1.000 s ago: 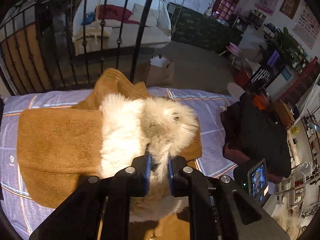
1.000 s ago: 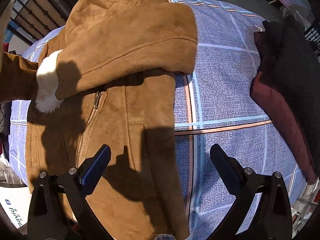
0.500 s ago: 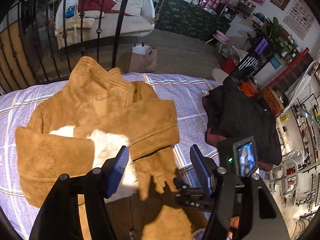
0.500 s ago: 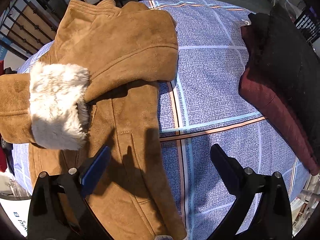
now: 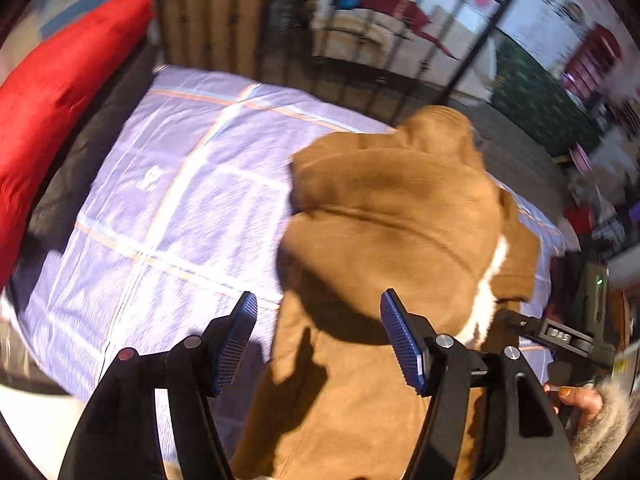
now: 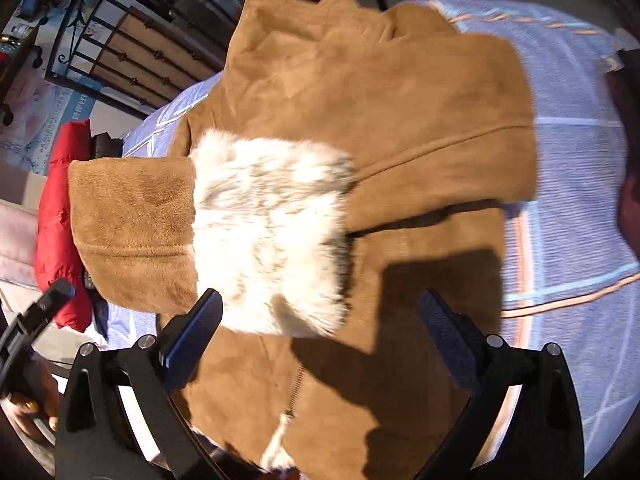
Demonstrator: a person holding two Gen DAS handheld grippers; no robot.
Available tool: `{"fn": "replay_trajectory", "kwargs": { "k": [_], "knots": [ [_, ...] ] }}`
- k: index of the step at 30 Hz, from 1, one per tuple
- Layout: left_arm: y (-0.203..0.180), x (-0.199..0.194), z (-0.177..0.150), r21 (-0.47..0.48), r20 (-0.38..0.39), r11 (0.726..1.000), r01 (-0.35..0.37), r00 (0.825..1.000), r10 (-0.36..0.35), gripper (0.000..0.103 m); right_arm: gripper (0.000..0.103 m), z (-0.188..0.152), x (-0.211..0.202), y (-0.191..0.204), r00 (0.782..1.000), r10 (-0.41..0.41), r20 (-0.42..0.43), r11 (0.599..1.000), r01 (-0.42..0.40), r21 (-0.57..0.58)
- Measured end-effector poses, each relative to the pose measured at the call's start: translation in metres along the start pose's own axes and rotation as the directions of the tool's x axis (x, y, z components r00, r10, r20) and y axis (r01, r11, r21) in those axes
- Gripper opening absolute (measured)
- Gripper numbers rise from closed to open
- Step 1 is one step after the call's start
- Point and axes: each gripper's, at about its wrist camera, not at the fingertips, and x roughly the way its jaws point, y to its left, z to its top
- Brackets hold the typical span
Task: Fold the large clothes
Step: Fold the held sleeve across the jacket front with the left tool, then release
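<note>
The left gripper point(image 5: 318, 338) is tilting downward, jaws apart and empty, above the coat point(image 5: 400, 248). The right gripper point(image 6: 320, 330) is hovering likewise, wide open. The tan suede coat, sleeves folded across with a fluffy white fur cuff point(image 6: 268, 236), is lying on the checked lilac bedsheet point(image 5: 180, 208).

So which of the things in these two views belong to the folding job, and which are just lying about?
In the job:
- brown coat
- its fur cuff
- checked sheet under it

Lying about:
- red garment at the bed's edge
- dark clothes on the other side
</note>
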Motion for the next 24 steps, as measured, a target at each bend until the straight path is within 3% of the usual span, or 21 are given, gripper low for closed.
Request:
{"fn": "replay_trajectory", "kwargs": {
  "k": [1,4,6,7,8,13,18,20,24],
  "knots": [
    [0.008,-0.001,-0.001,-0.024,-0.001,1.0,-0.007,1.0,0.007,0.063,0.091,0.003,0.013,0.002,1.0,-0.001,-0.026,1.0,0.002,0.013],
    [0.02,-0.002,-0.004,-0.052,-0.003,0.998,-0.018,1.0,0.018,0.063,0.066,0.006,0.044,0.002,0.995,0.045,-0.091,0.997,-0.039,0.074],
    [0.024,-0.002,-0.004,-0.052,0.001,0.998,-0.02,1.0,0.02,0.063,0.036,0.006,0.053,0.009,0.989,0.102,-0.106,0.991,-0.092,0.095],
    [0.024,-0.002,-0.003,-0.052,0.001,0.998,-0.019,1.0,0.019,0.063,0.026,0.006,0.054,0.016,0.988,0.105,-0.111,0.992,-0.096,0.078],
    [0.024,-0.001,-0.004,-0.052,-0.001,0.999,-0.017,1.0,0.017,0.063,0.009,0.007,0.052,0.024,0.99,0.094,-0.105,0.995,-0.09,0.042],
    [0.016,0.008,0.005,-0.037,0.004,0.999,-0.002,1.0,0.002,0.063,0.006,0.019,-0.01,0.049,0.996,0.014,0.085,0.993,-0.004,-0.115],
    [-0.006,0.017,0.021,0.024,0.019,0.999,0.024,1.0,-0.024,0.063,0.006,0.054,-0.064,0.01,0.959,-0.172,0.226,0.982,0.186,-0.043],
    [-0.019,0.024,0.028,0.058,0.021,0.998,0.036,0.999,-0.037,0.063,0.006,0.063,-0.072,-0.008,0.944,-0.232,0.233,0.97,0.241,-0.011],
    [-0.05,0.045,0.039,0.156,0.01,0.987,0.032,0.999,-0.034,0.063,0.007,0.071,-0.052,-0.037,0.963,-0.236,0.126,0.972,0.234,0.031]
  ]
}}
